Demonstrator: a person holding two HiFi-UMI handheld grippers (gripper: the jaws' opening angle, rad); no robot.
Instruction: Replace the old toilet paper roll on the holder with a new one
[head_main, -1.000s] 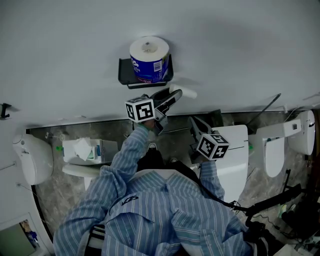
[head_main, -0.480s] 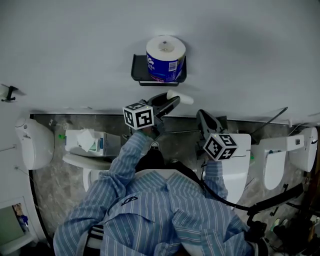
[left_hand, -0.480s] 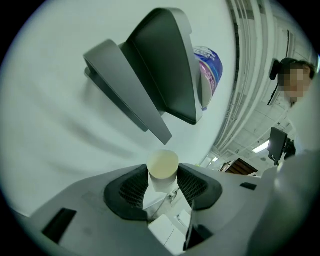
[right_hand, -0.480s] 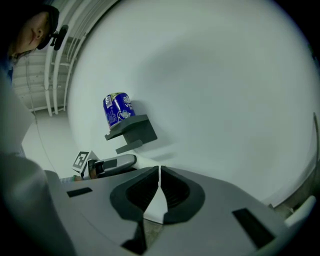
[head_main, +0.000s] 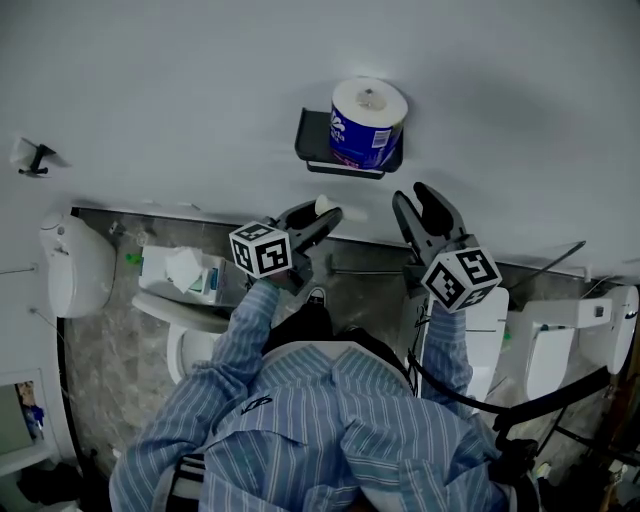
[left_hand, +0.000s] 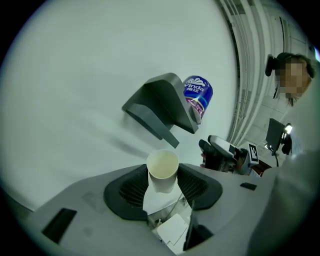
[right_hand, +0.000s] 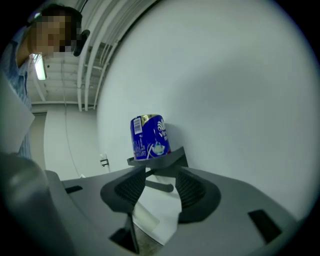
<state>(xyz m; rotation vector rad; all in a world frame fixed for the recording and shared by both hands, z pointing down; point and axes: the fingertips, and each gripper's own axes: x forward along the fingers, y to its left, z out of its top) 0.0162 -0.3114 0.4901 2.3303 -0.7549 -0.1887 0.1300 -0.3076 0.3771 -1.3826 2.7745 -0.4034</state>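
The new toilet paper roll in a blue printed wrapper (head_main: 368, 122) (left_hand: 198, 96) (right_hand: 148, 136) stands upright on the top shelf of the dark grey wall-mounted holder (head_main: 318, 150) (left_hand: 157, 107) (right_hand: 165, 160). Under the shelf, the right gripper view shows the holder's dark spindle rod (right_hand: 160, 186), which is bare.

The pale empty cardboard tube (head_main: 325, 207) (left_hand: 162, 170) is below the holder and to its left, apart from it. The left gripper (head_main: 308, 222) has its jaws closed on the tube. The ribbed pads press both sides of the tube, and its open end projects past the fingertips.

The right gripper (head_main: 415, 200) (right_hand: 159, 187) is just below the holder's right end and points toward the white wall (head_main: 180, 80). Its jaws are opening, and the pads press on nothing.

Both grippers are held by a person in a blue striped shirt (head_main: 320, 420). A white toilet (head_main: 190, 330) stands to the left.
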